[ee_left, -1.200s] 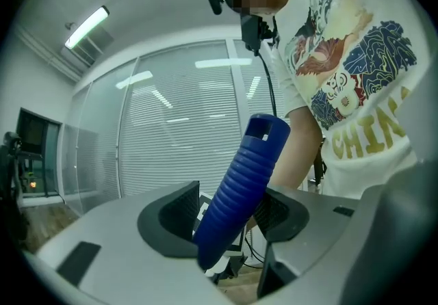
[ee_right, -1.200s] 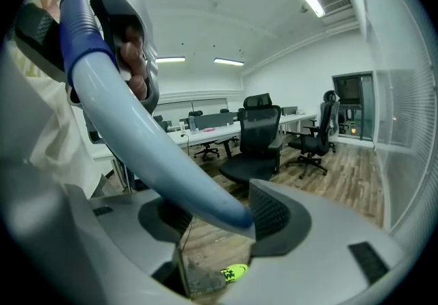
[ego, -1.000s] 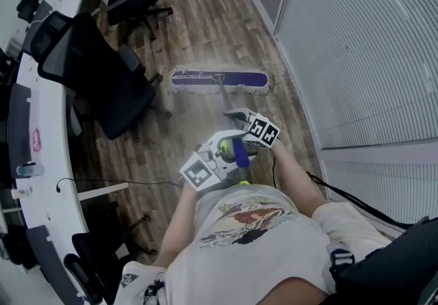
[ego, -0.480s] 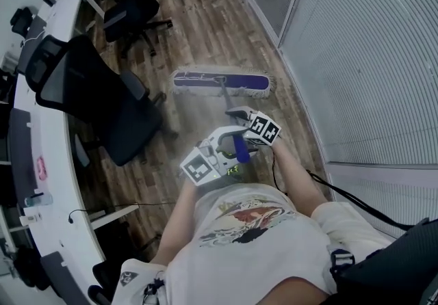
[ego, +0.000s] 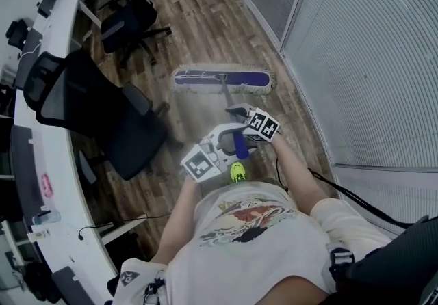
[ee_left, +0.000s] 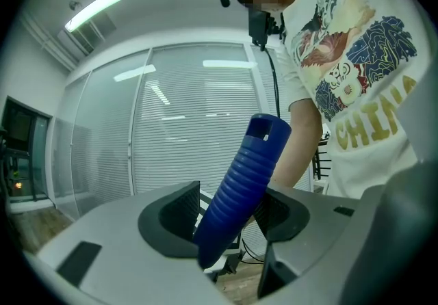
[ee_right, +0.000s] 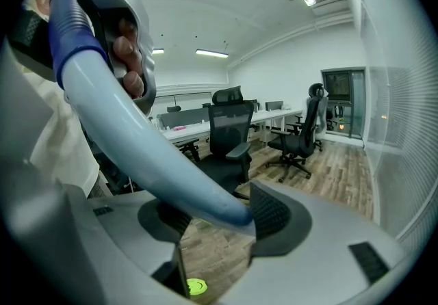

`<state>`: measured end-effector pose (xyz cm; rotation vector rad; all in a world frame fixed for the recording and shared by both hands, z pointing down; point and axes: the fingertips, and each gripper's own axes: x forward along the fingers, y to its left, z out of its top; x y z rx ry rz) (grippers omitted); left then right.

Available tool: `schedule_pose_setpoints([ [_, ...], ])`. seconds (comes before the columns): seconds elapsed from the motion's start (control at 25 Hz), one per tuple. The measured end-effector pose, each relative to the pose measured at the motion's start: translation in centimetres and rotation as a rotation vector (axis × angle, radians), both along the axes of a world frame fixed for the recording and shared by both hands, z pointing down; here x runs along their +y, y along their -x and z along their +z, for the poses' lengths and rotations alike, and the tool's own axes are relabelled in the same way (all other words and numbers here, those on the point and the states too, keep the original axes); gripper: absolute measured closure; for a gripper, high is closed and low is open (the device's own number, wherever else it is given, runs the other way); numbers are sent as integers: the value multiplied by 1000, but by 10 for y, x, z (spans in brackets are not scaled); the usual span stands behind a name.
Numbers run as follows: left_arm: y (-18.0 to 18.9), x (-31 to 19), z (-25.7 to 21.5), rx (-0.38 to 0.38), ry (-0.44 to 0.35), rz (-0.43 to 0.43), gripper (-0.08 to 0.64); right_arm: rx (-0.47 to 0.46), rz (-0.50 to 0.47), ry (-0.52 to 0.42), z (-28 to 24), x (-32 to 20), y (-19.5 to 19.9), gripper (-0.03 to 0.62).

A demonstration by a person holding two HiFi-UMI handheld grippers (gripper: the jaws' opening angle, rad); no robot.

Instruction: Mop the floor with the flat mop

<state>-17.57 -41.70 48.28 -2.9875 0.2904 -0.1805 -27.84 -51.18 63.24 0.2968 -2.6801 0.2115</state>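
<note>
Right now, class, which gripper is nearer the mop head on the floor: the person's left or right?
Right. The right gripper clamps the mop handle lower down, closer to the mop head; the left gripper clamps the handle's blue top end, farther from it.

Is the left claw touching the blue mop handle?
Touching. The left gripper view shows the left claw clamped on the ribbed blue mop handle, pressing both sides.

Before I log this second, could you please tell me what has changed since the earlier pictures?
The flat mop has been pushed forward along the floor: the black chair and the desk have slid down the head view. The left claw and right claw stay shut on the mop handle.
</note>
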Motion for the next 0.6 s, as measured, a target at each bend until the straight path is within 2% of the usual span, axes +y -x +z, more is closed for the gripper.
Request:
schedule_pose_setpoints([
  [0.16, 1, -3, -2, 11, -1, -4, 345, -1, -5, 15, 9, -2, 0, 376],
  [0.32, -2, 6, 2, -30, -16, -15, 351, 40, -11, -5, 5, 5, -2, 376],
  [0.44, -8, 22, 9, -54, -27, -31, 362, 77, -41, -19, 23, 19, -9, 376],
  [0.6, -19, 47, 5, -64, -40, -27, 368, 63, -51, -11, 14, 47, -17, 376],
])
